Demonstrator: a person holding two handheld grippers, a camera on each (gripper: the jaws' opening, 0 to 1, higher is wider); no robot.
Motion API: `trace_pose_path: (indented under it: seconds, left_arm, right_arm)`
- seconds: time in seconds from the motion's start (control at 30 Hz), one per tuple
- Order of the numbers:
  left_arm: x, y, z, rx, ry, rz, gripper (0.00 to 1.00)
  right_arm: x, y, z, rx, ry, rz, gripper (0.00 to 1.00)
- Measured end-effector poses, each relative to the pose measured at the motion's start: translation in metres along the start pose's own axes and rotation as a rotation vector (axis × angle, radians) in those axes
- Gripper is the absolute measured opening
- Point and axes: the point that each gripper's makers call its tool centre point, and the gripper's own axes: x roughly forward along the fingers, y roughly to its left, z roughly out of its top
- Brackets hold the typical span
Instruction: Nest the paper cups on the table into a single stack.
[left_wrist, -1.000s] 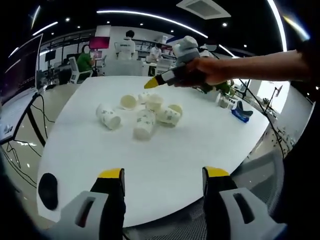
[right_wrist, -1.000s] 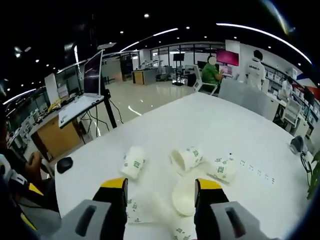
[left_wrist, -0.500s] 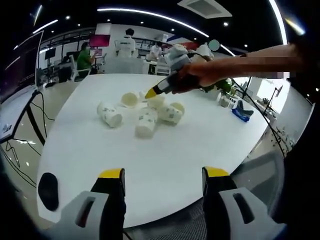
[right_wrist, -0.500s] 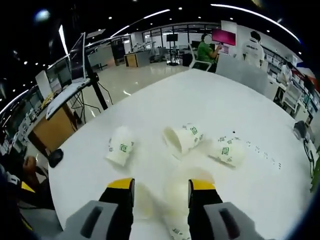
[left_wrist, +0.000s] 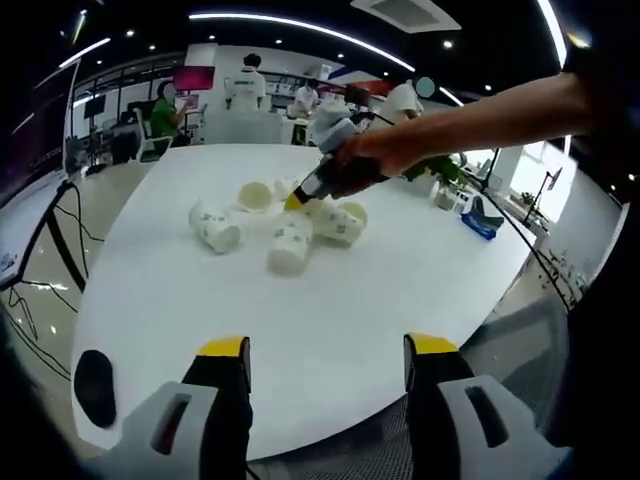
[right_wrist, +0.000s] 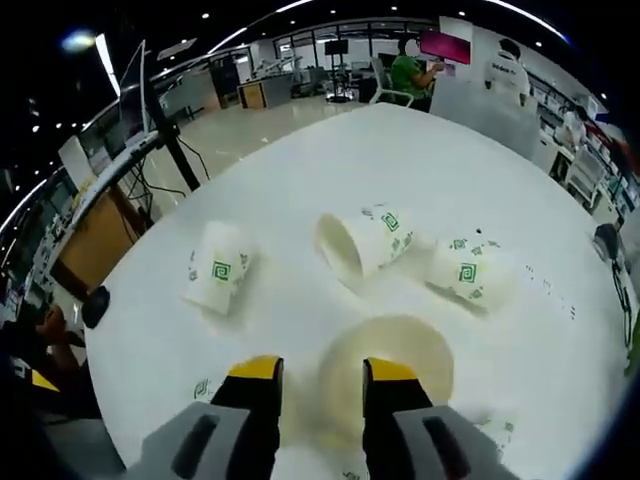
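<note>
Several white paper cups with green marks lie in a cluster on the round white table (left_wrist: 330, 300). One cup (left_wrist: 215, 228) lies apart at the left, another (left_wrist: 290, 245) nearest me. My left gripper (left_wrist: 327, 350) hangs open over the near table edge, holding nothing. A hand holds my right gripper (left_wrist: 296, 201) down among the cups. In the right gripper view my right gripper (right_wrist: 322, 370) is open and straddles the rim of an open-mouthed cup (right_wrist: 400, 345), left jaw outside, right jaw over the mouth. Three cups (right_wrist: 215, 270), (right_wrist: 365, 240), (right_wrist: 470, 270) lie on their sides beyond.
A black mouse (left_wrist: 93, 375) sits near the table's left edge, also visible as the mouse (right_wrist: 95, 305). A blue object (left_wrist: 480, 222) and a plant stand at the table's far right. People sit at desks behind.
My right gripper has dropped toward the cup cluster and its jaws have narrowed around the open cup's rim. The left gripper has stayed put and open.
</note>
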Motion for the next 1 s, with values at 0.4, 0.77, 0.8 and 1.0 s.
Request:
trace_pose_path:
  seconds: [0.4,0.77,0.8,1.0]
  left_arm:
    - [0.001,0.009,-0.007,-0.030,0.013,0.018,0.58]
    - [0.005,0.009,-0.004,-0.027,0.014,0.005,0.58]
    - [0.006,0.009,-0.004,-0.025,0.013,0.004,0.59]
    - [0.007,0.010,0.001,-0.005,0.006,0.002,0.60]
  right_arm:
    - [0.019,-0.015,0.007,-0.038,0.065,-0.052,0.10]
    - [0.013,-0.013,0.005,-0.109,0.087,-0.063,0.01]
    - [0.012,-0.013,0.006,-0.112,0.083,-0.067,0.01]
    - [0.001,-0.008,0.013,-0.107,0.060,-0.066,0.00]
